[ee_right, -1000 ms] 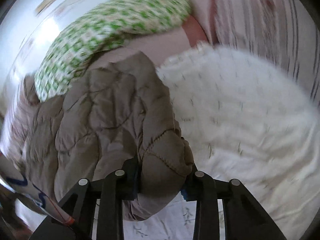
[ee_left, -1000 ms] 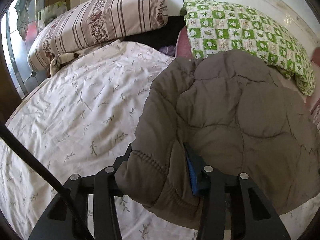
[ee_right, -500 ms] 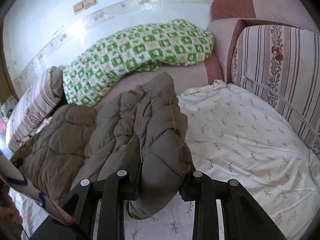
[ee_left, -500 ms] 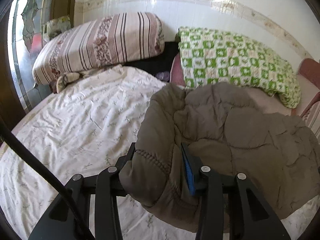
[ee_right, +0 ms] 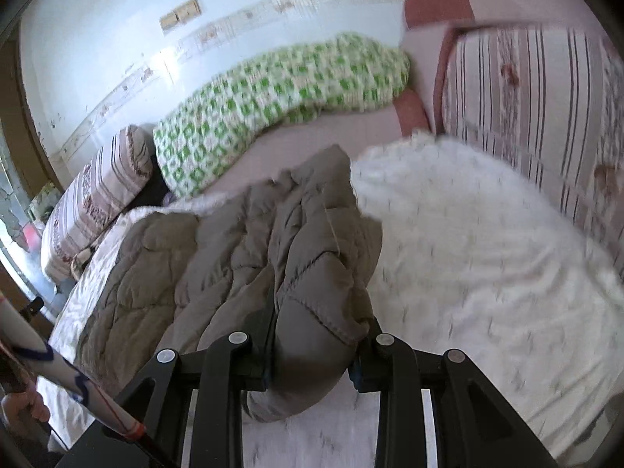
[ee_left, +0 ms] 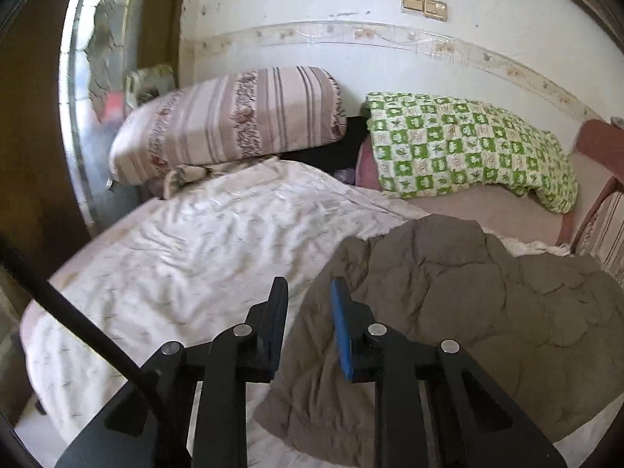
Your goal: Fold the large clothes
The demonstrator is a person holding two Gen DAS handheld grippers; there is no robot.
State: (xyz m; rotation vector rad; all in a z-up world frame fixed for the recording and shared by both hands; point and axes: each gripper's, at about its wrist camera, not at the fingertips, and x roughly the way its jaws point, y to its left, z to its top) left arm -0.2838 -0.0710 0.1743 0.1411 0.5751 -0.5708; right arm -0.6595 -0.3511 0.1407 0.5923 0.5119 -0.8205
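Observation:
A brown quilted jacket (ee_left: 468, 292) lies crumpled on the white flowered bedsheet (ee_left: 195, 241). My left gripper (ee_left: 309, 288) hovers above the jacket's near left edge, shut down to a narrow gap with nothing between its pads. In the right wrist view the jacket (ee_right: 234, 241) stretches away to the left. My right gripper (ee_right: 319, 312) is shut on a thick rolled fold of it, which bulges out between the fingers and hangs a little above the sheet (ee_right: 468, 253).
A striped pillow (ee_left: 234, 117) and a green checked blanket (ee_left: 468, 152) lie along the white wall at the back. A striped cushion (ee_right: 526, 97) bounds the bed's right side. A person's hand (ee_right: 23, 405) shows at lower left.
The jacket has slipped out of my left gripper, whose jaws have closed empty. Both grippers have drawn back and risen; the right still holds its fold.

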